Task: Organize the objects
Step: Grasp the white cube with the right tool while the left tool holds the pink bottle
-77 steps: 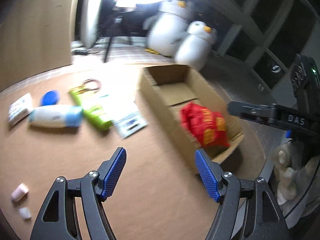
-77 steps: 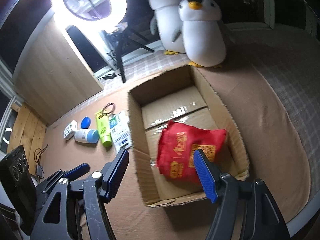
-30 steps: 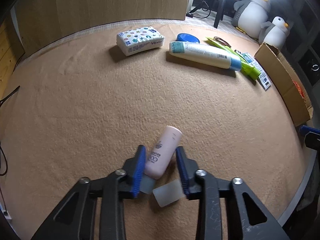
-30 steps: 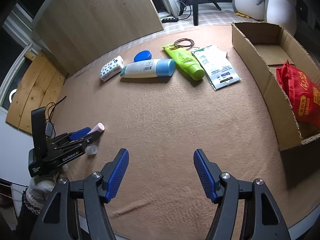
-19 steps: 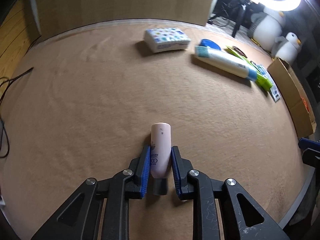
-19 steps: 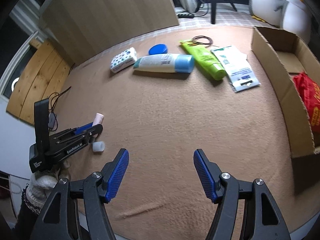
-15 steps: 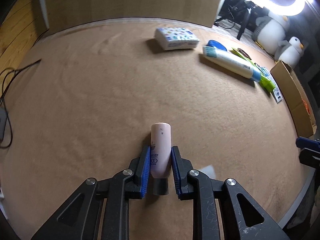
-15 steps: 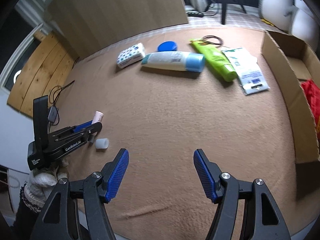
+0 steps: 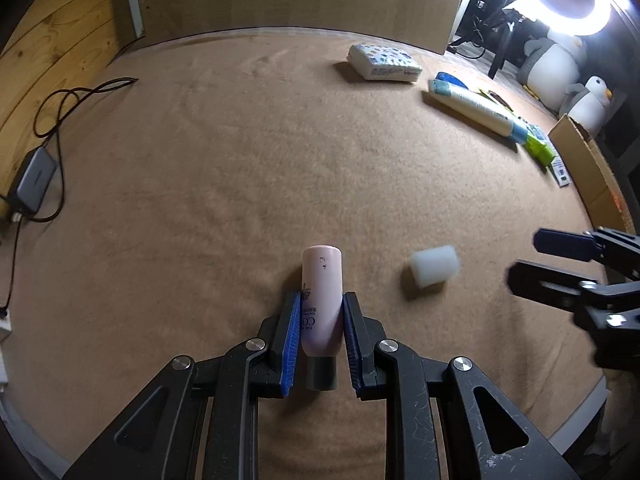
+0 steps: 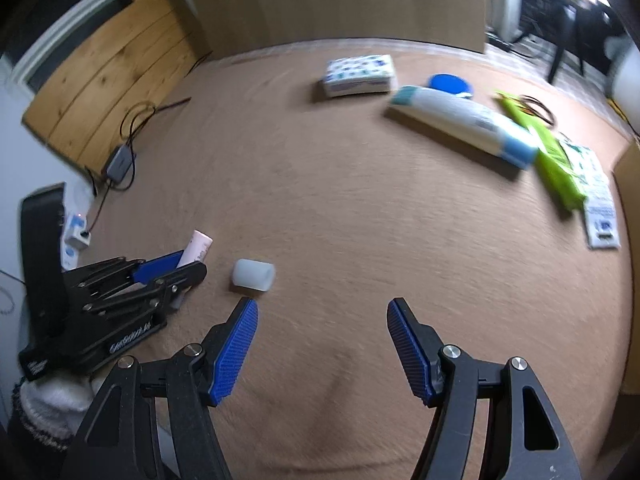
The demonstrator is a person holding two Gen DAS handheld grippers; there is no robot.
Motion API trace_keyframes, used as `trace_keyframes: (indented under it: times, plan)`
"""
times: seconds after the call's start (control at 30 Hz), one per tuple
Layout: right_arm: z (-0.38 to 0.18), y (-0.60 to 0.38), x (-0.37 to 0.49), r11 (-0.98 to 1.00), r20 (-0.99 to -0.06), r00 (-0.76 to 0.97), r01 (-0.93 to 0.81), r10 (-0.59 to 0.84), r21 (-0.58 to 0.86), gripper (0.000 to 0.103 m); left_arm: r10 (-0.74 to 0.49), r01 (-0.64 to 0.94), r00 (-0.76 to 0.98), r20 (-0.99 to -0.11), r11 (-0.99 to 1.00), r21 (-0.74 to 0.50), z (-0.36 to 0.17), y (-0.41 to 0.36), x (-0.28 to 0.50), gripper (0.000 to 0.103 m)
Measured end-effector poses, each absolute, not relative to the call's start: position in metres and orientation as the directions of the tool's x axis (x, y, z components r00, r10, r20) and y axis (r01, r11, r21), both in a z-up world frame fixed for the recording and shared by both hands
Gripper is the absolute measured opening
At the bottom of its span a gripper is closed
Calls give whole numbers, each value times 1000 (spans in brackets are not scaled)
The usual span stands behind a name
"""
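The pink tube [image 9: 322,296] sits clenched between the blue pads of the left hand-held gripper [image 9: 320,336], its rounded end pointing away from the camera and its dark neck toward the gripper body, low over the tan blanket-covered table [image 9: 224,168]. Just beside it to the right lies a small translucent white cap [image 9: 434,265], on its side and untouched. The right hand-held gripper [image 10: 322,344] hangs near that cap with its pads spread wide and nothing between them; the cap lies just beyond its left pad. Well apart, toward the far side, lie a patterned tissue pack [image 9: 385,63], a blue lid [image 10: 451,81], a white tube with a blue end [image 9: 476,111] and a green tube [image 10: 550,160] touching a flat printed packet [image 10: 596,196]. A cardboard box [image 9: 592,168] stands at the right edge.
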State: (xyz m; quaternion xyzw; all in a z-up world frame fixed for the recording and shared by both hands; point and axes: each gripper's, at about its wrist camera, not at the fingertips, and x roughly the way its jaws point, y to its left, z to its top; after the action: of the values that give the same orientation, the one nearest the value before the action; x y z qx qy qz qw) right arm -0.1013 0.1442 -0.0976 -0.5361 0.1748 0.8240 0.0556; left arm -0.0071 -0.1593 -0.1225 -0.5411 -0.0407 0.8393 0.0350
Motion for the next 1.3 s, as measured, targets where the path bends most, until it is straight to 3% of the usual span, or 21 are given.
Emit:
trace_keyframes:
  times: [0.53,0.83,0.97,1.3]
  plan:
    - [-121,92,-145,-974,-932,-362,-215,16,67,63,106,42,-428,-898,-990,-137,-124,-189,2,22]
    - [-125,87,-149,-978,-933,-354,-208,60,16,43,117,46,-435,-893,-987,-152,-123,-191,1,22]
    - [-124,85,-146,-981,-931,-362,-193,53,19,27,118,53,-436,-892,-986,-157,-123,-192,1,22]
    - [-122,84,-139,-979,-924,-381,-194,20,58,25,133,77,-434,-891,-980,-184,-123,-193,3,22]
